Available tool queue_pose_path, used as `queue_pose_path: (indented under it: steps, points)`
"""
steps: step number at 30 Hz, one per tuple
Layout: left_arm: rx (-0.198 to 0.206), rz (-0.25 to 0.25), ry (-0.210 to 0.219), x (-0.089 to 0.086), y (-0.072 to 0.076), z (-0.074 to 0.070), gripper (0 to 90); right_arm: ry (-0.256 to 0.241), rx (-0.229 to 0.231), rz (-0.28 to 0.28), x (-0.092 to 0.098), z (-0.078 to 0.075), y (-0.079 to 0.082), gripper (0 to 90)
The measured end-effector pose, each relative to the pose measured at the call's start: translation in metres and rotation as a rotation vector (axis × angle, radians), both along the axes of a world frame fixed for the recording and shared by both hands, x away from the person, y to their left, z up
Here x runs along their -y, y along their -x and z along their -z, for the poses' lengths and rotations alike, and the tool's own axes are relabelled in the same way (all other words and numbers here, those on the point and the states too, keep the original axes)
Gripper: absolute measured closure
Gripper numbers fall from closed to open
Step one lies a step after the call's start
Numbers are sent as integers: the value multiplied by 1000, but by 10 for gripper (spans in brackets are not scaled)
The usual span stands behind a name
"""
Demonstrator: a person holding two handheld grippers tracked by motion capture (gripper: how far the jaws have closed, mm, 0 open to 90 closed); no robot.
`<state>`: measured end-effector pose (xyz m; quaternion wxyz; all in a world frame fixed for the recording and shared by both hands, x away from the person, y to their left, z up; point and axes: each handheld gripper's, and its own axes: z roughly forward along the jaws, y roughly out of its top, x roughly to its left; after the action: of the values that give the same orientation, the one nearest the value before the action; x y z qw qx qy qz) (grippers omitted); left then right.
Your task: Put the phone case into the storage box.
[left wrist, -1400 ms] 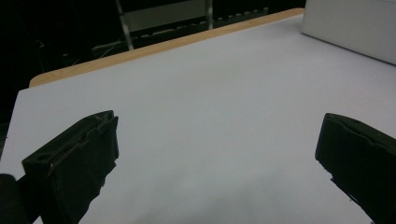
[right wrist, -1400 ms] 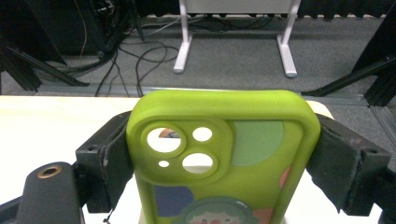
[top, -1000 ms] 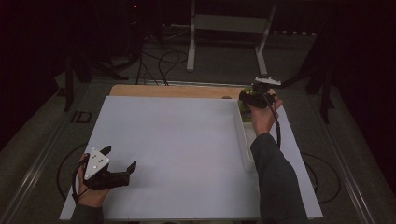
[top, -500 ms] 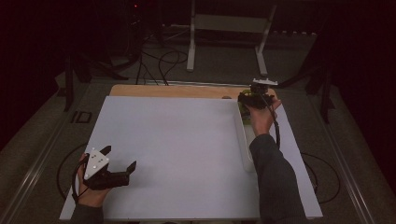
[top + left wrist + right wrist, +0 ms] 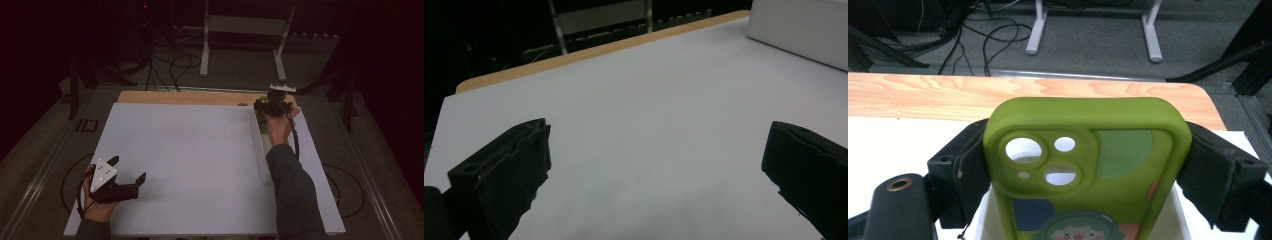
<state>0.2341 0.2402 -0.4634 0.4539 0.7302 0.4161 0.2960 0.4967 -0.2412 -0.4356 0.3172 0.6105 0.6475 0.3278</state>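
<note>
We see a matt, rubbery green phone case [image 5: 1087, 165] clamped between the right gripper [image 5: 1088, 170]'s black jaws, whose pads look like rough foam. At 12 o'clock runs varnished wood-grain table edge [image 5: 923, 95]; the smooth, matt white sheet [image 5: 649, 100] covers the rest.

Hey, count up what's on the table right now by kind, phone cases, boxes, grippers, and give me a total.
Phone cases: 1, the green phone case clamped in the right gripper
White boxes: 1, the white box at the table's right side
Grippers: 2, the right one and the left gripper, jaws apart over the white sheet
Total: 4
</note>
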Motion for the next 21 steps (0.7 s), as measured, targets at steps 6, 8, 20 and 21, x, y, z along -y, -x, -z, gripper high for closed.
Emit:
queue_pose_path:
  steps: [6,8,20,21]
  points:
    - [0,-1,1,0,0,0,1,-4,3,-3,-1,0,0,149]
    - [0,-1,1,0,0,0,0,-15,5,-2,0,0,0,146]
    - [0,-1,3,0,0,0,1,-58,68,-11,2,-11,5,84]
    - [0,0,2,0,0,0,0,-59,72,-13,2,-11,6,84]
